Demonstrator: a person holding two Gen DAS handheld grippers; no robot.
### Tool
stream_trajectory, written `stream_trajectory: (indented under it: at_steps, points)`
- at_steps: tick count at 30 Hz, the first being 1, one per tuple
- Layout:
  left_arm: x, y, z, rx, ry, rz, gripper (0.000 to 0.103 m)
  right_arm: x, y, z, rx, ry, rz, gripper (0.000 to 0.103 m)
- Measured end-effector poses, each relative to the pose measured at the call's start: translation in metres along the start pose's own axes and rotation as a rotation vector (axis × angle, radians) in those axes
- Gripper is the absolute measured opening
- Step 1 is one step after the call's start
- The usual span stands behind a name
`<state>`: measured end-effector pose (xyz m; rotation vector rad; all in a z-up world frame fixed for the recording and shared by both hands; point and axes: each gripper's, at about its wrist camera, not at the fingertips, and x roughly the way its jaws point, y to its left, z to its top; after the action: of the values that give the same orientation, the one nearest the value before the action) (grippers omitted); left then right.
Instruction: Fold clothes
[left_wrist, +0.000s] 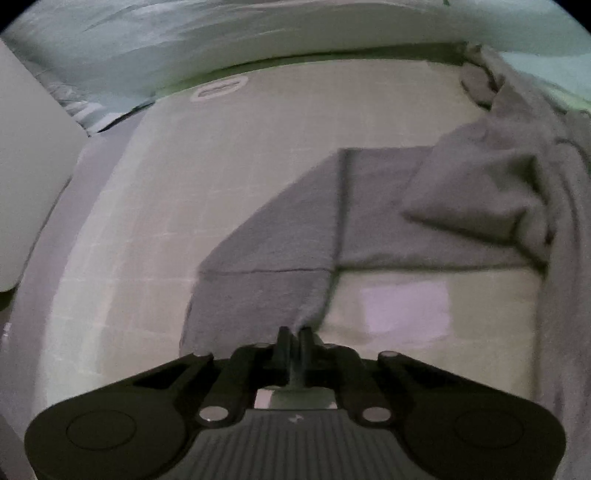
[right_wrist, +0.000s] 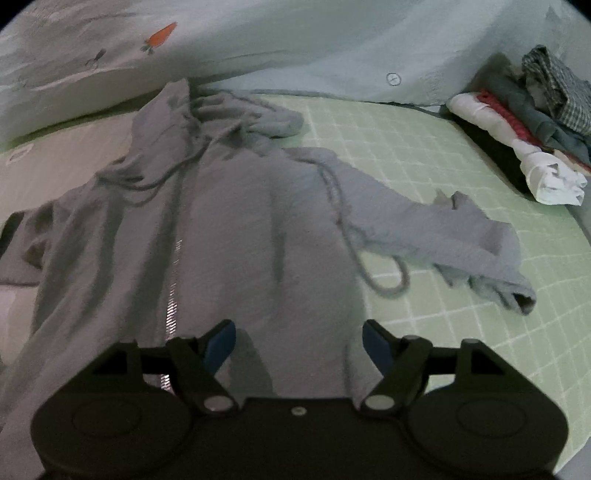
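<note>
On the left, the left gripper (left_wrist: 295, 334) has its jaws together, pinching the cuff end of the grey hoodie's left sleeve (left_wrist: 266, 258), which lies stretched across the pale grid-lined mat (left_wrist: 129, 221). Further right in that view the sleeve meets the bunched body of the zip-up hoodie (right_wrist: 240, 229), spread front-up with its zipper (right_wrist: 171, 295) running down the middle, the hood crumpled at the far end and a drawstring (right_wrist: 384, 280) looping off onto the green checked sheet (right_wrist: 424, 155). The right gripper (right_wrist: 299, 343) hangs over the lower front panel with its jaws well apart and nothing between them. The other sleeve (right_wrist: 480, 251) trails to the right, and a stack of folded clothes (right_wrist: 532, 122) sits well apart at the far right.

The step in hand appears to be the sleeve fold. Next, the pinched cuff likely needs carrying inward over the body, while the right gripper either pins the front or reaches for the trailing sleeve.
</note>
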<state>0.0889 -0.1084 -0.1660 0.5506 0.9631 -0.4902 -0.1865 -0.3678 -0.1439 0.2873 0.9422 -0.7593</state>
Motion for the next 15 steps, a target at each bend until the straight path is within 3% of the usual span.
stream_trajectory:
  at_steps: [5, 9, 15]
  points:
    - [-0.002, 0.058, -0.011, -0.096, -0.025, 0.059, 0.005, -0.004, 0.026, -0.006, -0.036, 0.008, -0.007, 0.076]
    - [-0.022, 0.124, -0.004, -0.293, -0.091, 0.093, 0.005, -0.004, 0.045, -0.009, -0.074, 0.014, 0.004, 0.076]
    - [-0.064, 0.191, 0.029, -0.432, -0.228, 0.247, 0.004, -0.001, 0.063, -0.008, -0.091, 0.018, 0.024, 0.076]
